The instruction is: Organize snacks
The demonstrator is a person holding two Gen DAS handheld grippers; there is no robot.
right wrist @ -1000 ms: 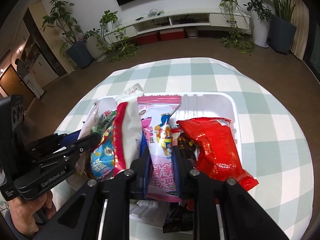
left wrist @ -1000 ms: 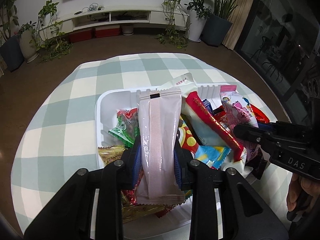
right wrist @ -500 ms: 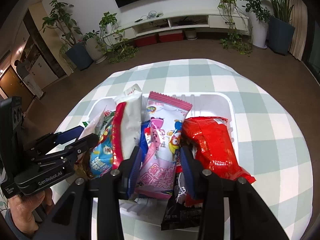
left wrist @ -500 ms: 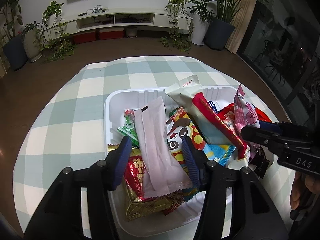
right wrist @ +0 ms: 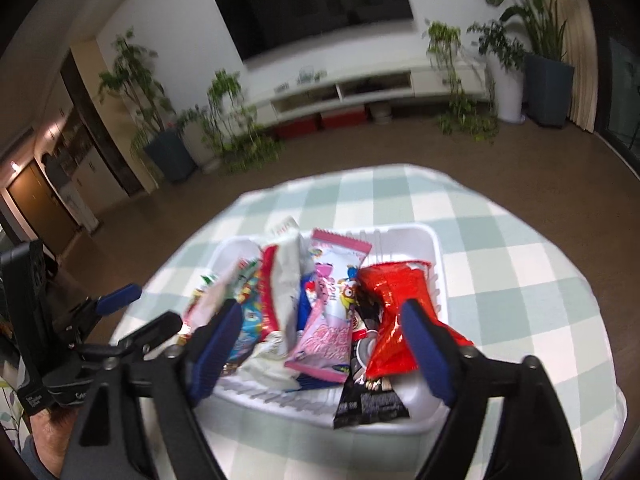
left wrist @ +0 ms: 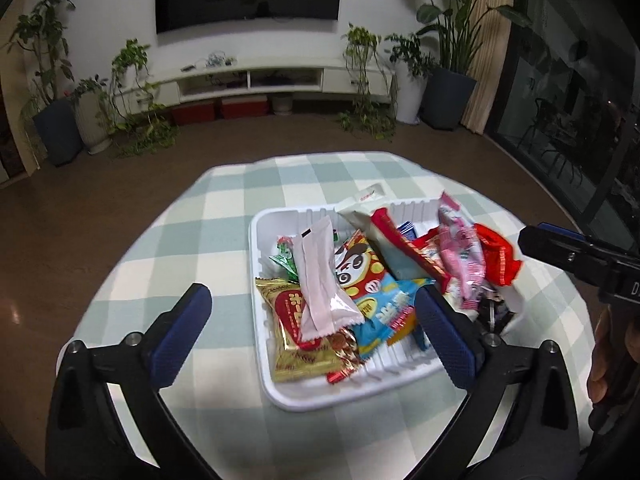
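Note:
A white tray (left wrist: 340, 394) full of snack packets sits on the checked tablecloth. A pale pink packet (left wrist: 322, 284) lies on top at its left side, over a gold and red packet (left wrist: 290, 330). My left gripper (left wrist: 312, 300) is open and empty, above the tray's near edge. In the right wrist view the tray (right wrist: 424, 240) holds a pink cartoon packet (right wrist: 330, 320), a red packet (right wrist: 394, 308) and a black packet (right wrist: 368, 384). My right gripper (right wrist: 320, 312) is open and empty above them.
The round table (left wrist: 224, 216) has a green and white checked cloth, with floor all around. My left gripper also shows in the right wrist view (right wrist: 132, 310). A TV stand (left wrist: 248, 80) and potted plants (left wrist: 56, 128) stand far behind.
Both grippers have opened, let go of their packets and pulled up and back. The pale pink packet and the pink cartoon packet now lie in the tray.

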